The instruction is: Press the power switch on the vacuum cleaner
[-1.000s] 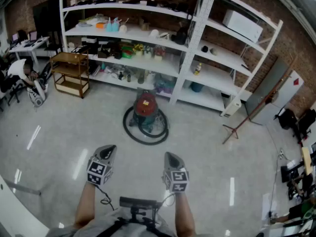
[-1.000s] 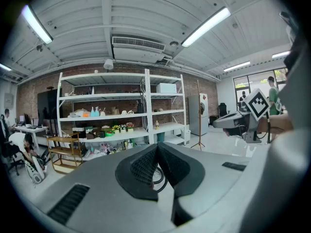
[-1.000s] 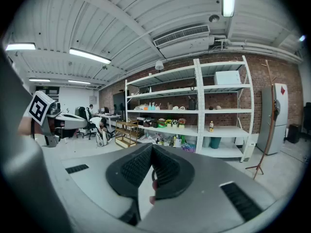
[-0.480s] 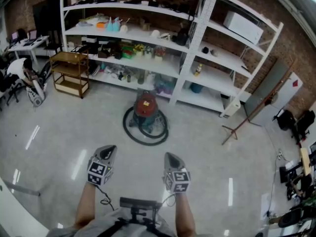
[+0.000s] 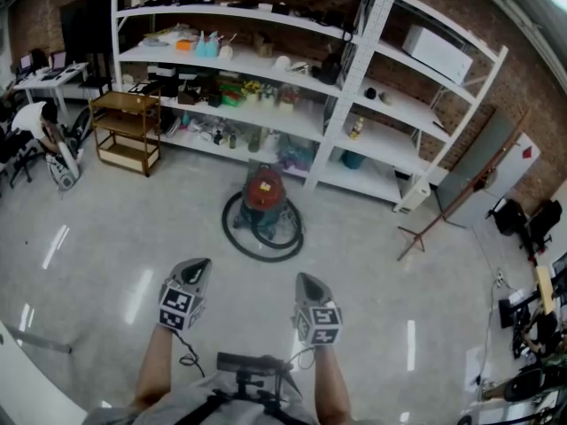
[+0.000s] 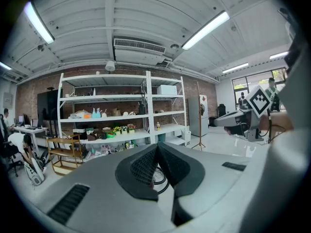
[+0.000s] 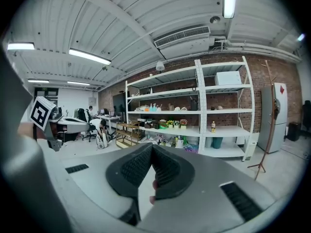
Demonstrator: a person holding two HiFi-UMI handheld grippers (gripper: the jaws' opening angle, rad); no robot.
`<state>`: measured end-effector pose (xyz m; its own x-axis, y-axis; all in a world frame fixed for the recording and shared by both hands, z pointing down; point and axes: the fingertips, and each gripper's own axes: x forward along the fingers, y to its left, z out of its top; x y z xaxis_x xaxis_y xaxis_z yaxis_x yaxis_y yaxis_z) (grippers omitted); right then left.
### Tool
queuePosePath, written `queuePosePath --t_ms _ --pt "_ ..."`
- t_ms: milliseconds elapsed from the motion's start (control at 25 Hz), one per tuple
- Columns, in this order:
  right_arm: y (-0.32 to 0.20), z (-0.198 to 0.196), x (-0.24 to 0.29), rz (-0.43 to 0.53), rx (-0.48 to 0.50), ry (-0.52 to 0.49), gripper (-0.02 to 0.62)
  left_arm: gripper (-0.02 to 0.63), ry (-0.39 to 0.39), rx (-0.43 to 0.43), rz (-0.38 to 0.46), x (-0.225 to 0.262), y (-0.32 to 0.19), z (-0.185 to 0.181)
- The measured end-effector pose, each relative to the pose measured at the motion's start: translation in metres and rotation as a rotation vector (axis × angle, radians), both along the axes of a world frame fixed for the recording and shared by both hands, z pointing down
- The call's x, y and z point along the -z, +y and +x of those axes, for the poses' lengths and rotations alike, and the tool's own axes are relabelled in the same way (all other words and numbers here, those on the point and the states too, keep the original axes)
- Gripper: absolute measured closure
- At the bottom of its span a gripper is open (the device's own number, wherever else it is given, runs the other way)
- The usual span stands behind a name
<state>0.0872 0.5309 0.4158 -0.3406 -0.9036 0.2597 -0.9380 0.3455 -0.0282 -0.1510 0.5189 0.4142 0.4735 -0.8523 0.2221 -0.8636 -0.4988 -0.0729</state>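
White shelving (image 5: 368, 104) spans the far wall. The red vacuum cleaner (image 5: 263, 190) sits on the floor (image 5: 97, 237) before it, with its hose (image 5: 239, 242) coiled round its base. I see my left gripper (image 5: 194, 267) and right gripper (image 5: 306, 280) with jaws together and empty, the vacuum cleaner well ahead of both.

Ceiling lights (image 6: 206, 29) lit the room brightly and evenly; glare streaked the floor (image 5: 372, 273). Fisheye distortion bent all edges, and both gripper views had black corners.
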Motion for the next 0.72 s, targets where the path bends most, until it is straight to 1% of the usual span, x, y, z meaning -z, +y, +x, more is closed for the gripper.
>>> queuePosePath --t_ms 160,360,520,720 --pt "0.000 -0.008 -0.003 0.005 0.004 0.005 0.583 0.598 0.001 -0.001 -0.003 -0.006 0.000 -0.008" --pt "-0.006 -0.009 -0.003 -0.001 0.000 0.002 0.584 0.598 -0.002 -0.002 -0.005 -0.002 -0.006 -0.008" --pt "-0.019 -0.013 -0.008 -0.002 -0.007 0.009 0.584 0.598 -0.002 -0.005 -0.010 -0.009 -0.021 -0.013" --pt "-0.047 -0.005 -0.007 0.003 -0.017 -0.002 0.584 0.598 -0.015 -0.014 -0.021 -0.016 -0.048 -0.009"
